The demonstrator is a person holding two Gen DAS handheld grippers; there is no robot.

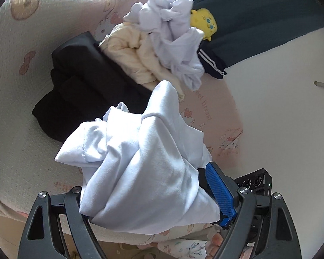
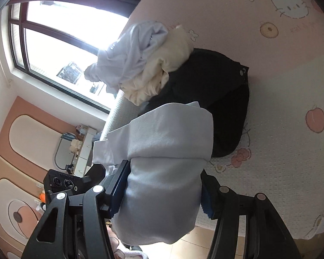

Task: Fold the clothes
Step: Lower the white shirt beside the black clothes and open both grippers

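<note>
While both grippers carry it: the pale blue garment [image 1: 140,157] hangs bunched between them, above the near edge of the bed [image 1: 259,90].
Left gripper [image 1: 151,196]: jaws clamped on a thick wad of the pale blue cloth; the blue pad on one side presses into the fabric, while the other pad is hidden behind it.
Right gripper [image 2: 162,196]: jaws closed on the same garment, a rolled bundle filling the gap between the pads.
Where the garment sits: in the air, held at two places, not yet laid flat; a loose flap rises in front of the left camera.
How it will handle: judged light, soft and limp; it sags and creases wherever it is unsupported, and smooth knit may slide in a loose grip.
Where to take hold: better at a hem, shoulder seam or corner than at a wad, so the cloth can be spread before folding; the stitched seam seen in the left view looks a fair spot.
Nearby on the bed: a folded black garment [image 1: 80,86], then a crumpled cream garment [image 1: 131,56] and a crumpled white one [image 1: 168,32], touching each other, and a yellow plush toy [image 1: 205,21] beyond them.
Risk: dropping it onto the unfolded heap.
</note>
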